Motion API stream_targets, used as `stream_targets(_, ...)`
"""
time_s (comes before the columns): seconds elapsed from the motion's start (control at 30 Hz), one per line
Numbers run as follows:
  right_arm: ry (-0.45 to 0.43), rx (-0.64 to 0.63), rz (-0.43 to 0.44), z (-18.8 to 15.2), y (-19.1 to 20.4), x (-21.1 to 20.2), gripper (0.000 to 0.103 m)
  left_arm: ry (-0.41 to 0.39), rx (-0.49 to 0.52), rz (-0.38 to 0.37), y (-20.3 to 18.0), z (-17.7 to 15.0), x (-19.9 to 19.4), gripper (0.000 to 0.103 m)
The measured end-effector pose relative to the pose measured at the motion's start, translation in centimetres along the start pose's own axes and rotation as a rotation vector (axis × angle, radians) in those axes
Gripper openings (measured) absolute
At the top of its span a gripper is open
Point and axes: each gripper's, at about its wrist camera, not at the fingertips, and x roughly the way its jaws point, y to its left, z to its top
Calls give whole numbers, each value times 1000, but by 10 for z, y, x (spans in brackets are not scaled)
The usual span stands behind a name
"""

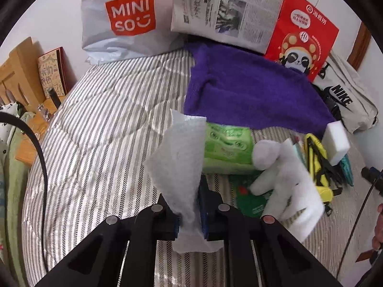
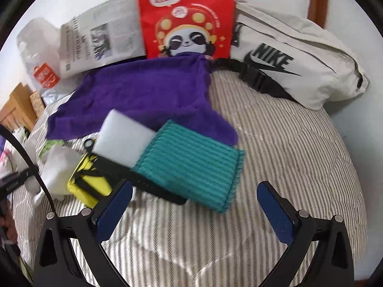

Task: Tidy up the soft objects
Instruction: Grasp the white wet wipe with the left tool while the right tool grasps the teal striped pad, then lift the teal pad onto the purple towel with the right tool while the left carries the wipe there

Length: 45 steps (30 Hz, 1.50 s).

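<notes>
My left gripper [image 1: 190, 217] is shut on a thin grey-white cloth sheet [image 1: 178, 162] that stands up between its blue pads above the striped bed. Just right of it lie a green wipes pack [image 1: 227, 148], a white plush toy [image 1: 282, 174], a yellow pouch [image 1: 318, 165] and a white sponge block [image 1: 335, 143], with a purple towel [image 1: 244, 93] behind. My right gripper [image 2: 195, 205] is open and empty, low over the bed, just in front of a teal ribbed cloth [image 2: 191, 165]. The white sponge block [image 2: 122, 136], purple towel [image 2: 146, 98], yellow pouch [image 2: 91, 181] and plush toy [image 2: 57, 169] lie beyond and left.
Along the wall stand a white MINISO bag [image 1: 119, 21], a newspaper-print bag [image 1: 225, 14] and a red panda paper bag [image 2: 184, 16]. A cream Nike waist bag [image 2: 296, 57] lies at the right. A wooden headboard [image 1: 16, 71] and nightstand are at the far left. Striped bedding [image 2: 275, 143] stretches right.
</notes>
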Motion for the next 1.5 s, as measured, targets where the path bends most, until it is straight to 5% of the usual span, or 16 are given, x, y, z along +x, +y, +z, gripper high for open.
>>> stream_targets(0.23,16,-60,11,-1,4,17,103,-2,22,3,0,-7,10,13)
stream_targets(0.5,-14,-265,-137,-8,39,41,99,-4,12,-23,4,-8,11,13)
stream_targets(0.6,-9,-273,-166,-6,39,55,90,-6,11,-33,6,-9,11,13)
stream_targets(0.67,-24,-274,-159,-4,36,57,69,-6,5,-40,7,-9,10,13)
stream_targets(0.9,-120,-239,-109,7,23,26,40,-11,5,-44,7,-10,10,13)
stream_targets(1.03,-112,-152,-11,20,6,24,39,-11,8,-41,7,-10,10,13)
stream_targets(1.27,-101,-156,-36,29,1,42,37,-9,6,-39,6,-7,10,13)
stream_targets(1.5,-146,-84,47,34,-12,12,19,-14,8,-61,6,-6,2,11)
